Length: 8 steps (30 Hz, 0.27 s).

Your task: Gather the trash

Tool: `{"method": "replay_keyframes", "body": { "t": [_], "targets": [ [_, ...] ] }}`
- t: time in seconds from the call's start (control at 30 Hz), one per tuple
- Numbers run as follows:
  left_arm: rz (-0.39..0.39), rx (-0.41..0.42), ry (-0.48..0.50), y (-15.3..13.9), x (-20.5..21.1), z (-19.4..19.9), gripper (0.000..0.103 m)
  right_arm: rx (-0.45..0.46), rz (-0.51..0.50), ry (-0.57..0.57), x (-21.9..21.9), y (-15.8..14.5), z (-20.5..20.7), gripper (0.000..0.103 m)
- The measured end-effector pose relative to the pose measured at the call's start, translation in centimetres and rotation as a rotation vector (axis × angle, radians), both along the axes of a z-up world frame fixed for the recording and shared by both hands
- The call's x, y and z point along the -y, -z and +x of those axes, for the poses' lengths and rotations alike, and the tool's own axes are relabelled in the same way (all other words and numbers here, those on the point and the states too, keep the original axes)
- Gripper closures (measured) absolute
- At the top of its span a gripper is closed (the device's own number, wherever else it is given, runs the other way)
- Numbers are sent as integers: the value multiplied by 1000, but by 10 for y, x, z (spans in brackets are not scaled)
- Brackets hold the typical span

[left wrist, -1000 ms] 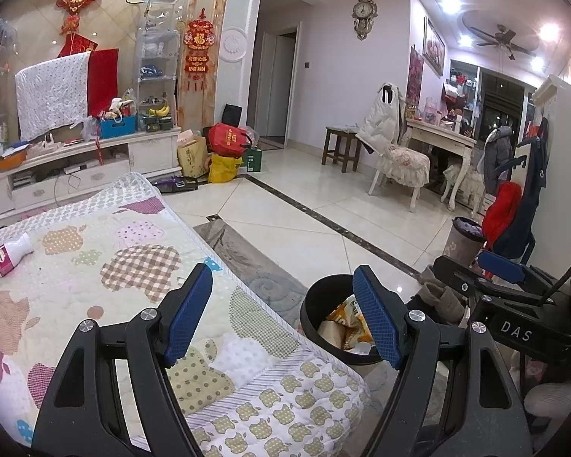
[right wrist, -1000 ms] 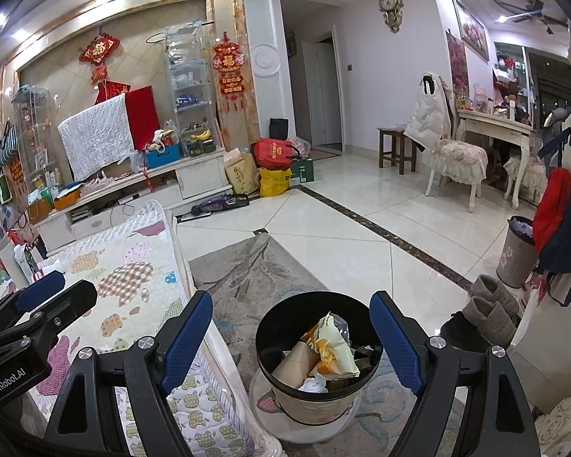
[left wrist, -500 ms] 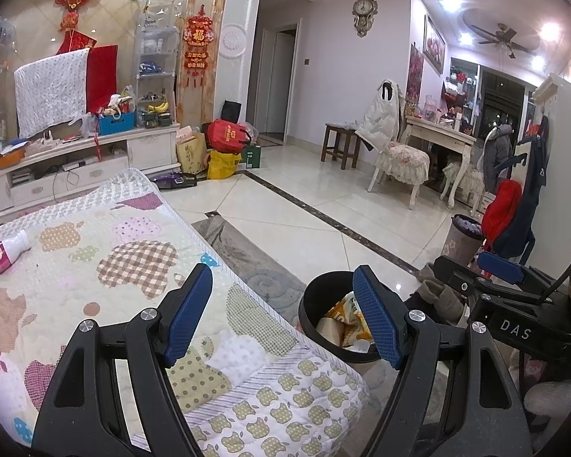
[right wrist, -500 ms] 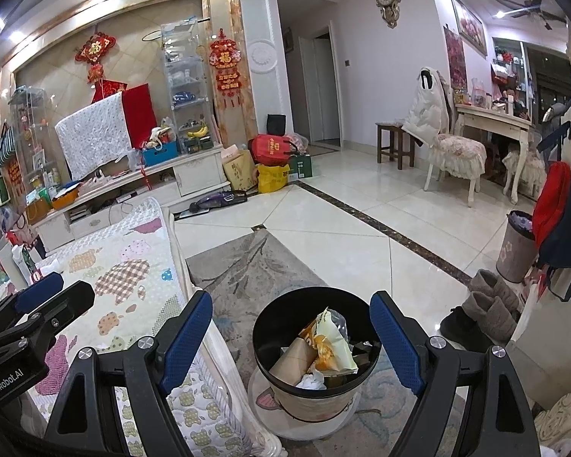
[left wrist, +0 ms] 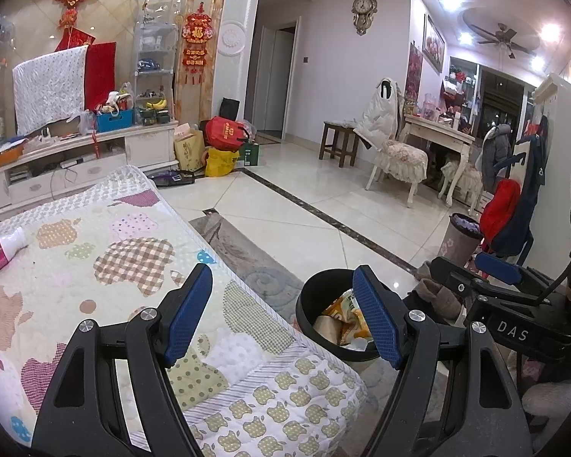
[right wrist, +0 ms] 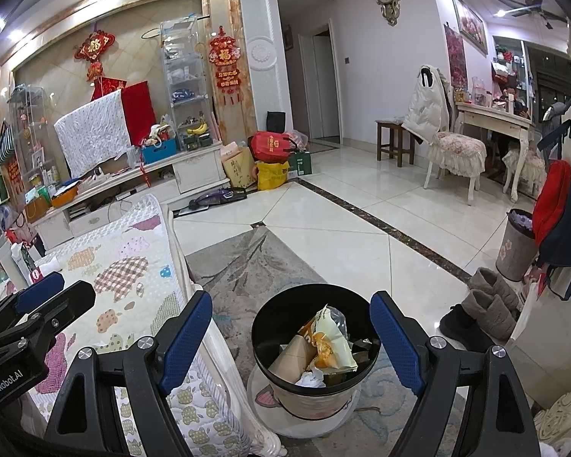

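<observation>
A black trash bin stands on the rug beside the quilted table and holds a yellow snack wrapper, brown paper and crumpled tissue. The bin also shows in the left wrist view. My right gripper is open and empty, hovering just above the bin. My left gripper is open and empty above the table's near corner, left of the bin. A small white bottle with a pink label lies on the quilt at the far left.
A grey rug lies under the bin. Grey boots and a second small bin stand at the right by hanging clothes. A TV cabinet, bags and a chair are farther off across the tiled floor.
Both grippers stay open and nearly still. The views have shifted only slightly; nothing was picked up or dropped.
</observation>
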<state>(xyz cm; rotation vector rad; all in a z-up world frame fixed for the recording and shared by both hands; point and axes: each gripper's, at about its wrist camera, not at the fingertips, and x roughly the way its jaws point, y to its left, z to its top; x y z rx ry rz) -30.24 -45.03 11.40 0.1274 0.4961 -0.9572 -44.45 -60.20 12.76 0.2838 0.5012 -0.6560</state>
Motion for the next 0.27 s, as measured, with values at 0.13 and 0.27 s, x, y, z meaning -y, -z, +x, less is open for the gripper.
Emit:
{"method": "replay_keyframes", "body": {
  "t": [0.13,0.27],
  "targets": [
    [3,12,0,3,0,-3,27,-6,1,-4,0,1,1,20],
    [5,-11,2,4,-2,0,27,-7,1,-7,0,2,2,20]
  ]
}}
